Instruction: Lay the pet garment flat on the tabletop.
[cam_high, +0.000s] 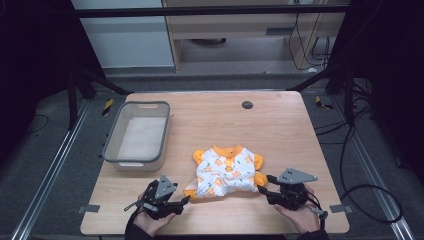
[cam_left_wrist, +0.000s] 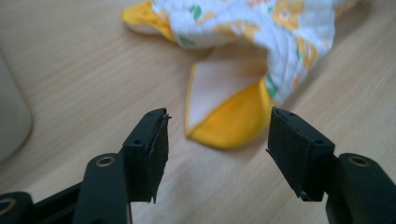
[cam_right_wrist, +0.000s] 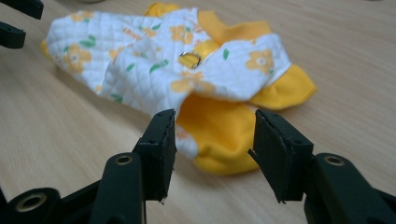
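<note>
1. A wooden table (cam_high: 280, 125) stands in the middle of the room. Its top is light brown.
2. The table has a small round black spot (cam_high: 247, 104) near its far edge.
3. The floor (cam_high: 45, 165) around the table is grey carpet.
4. Long metal rails (cam_high: 47, 172) run along the floor on both sides of the table.
5. Black cables (cam_high: 350, 165) lie on the floor to the right.
6. Dark curtains (cam_high: 30, 55) hang at the left and at the right.
7. Behind the table stands a pale wooden cabinet (cam_high: 240, 25).
8. Next to it is a white panel (cam_high: 125, 35).
</note>
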